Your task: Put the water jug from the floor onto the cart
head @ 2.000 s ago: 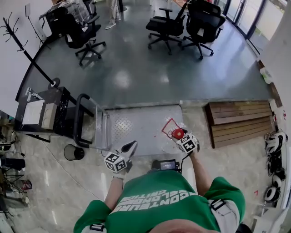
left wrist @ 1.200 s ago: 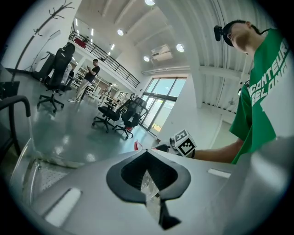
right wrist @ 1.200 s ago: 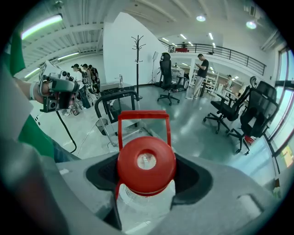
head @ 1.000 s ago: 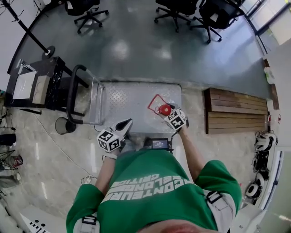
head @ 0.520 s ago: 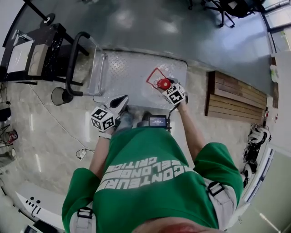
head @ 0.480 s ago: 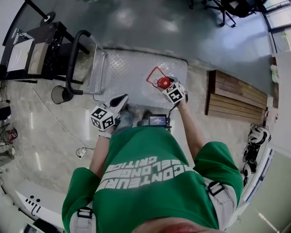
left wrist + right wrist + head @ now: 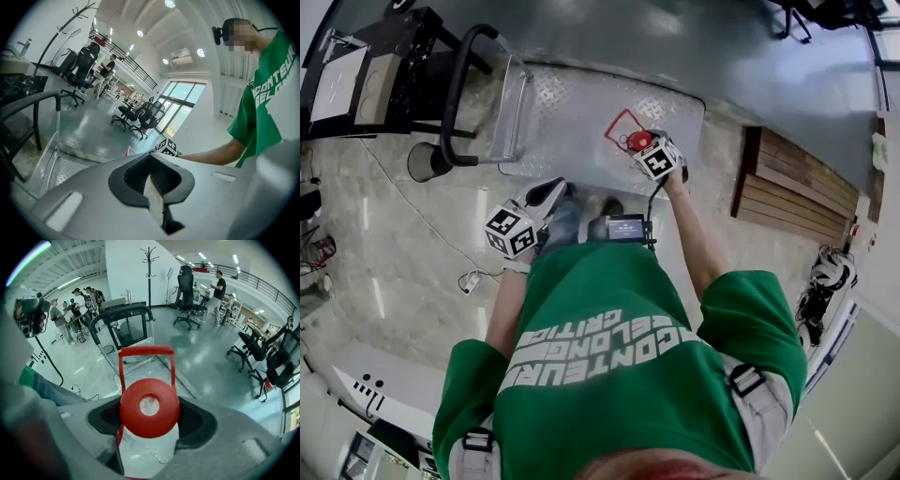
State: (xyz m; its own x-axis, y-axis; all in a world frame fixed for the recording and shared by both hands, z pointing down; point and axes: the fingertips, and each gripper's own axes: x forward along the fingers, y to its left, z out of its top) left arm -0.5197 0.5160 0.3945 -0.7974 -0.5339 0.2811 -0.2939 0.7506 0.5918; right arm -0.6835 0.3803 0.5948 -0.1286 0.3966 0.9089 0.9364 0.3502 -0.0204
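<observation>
**A:** Where do we have the water jug (image 7: 145, 446)?

**B:** In our right tongs (image 7: 645, 150). The right gripper view shows the two jaws pressed on the neck from either side, just under the round red cap (image 7: 150, 408). The red carrying handle (image 7: 145, 366) stands upright behind the cap, and the clear body hangs below the jaws.

**A:** And where is it against the cart (image 7: 572, 112)?

**B:** In the head view the cap sits over the cart's ribbed metal top, close to its near edge and toward the right-hand corner. We cannot tell whether the jug's bottom rests on the metal or hangs above it.

**A:** What about our left tongs (image 7: 151, 176)?

**B:** They are closed with nothing in them. The left gripper view shows the dark pads meeting along one seam. In the head view we hold them over the pale floor (image 7: 422, 244), just beside the cart's near edge, to the left of the jug and apart from it.

**A:** What else do we see around us?

**B:** The cart's black push handle (image 7: 455, 89) rises at its left end, with a dark table (image 7: 356, 56) beyond it. Wooden boards (image 7: 792, 183) lie on the floor to the right of the cart. In the right gripper view, office chairs (image 7: 187, 291) and a coat stand (image 7: 150, 263) stand past the cart.
</observation>
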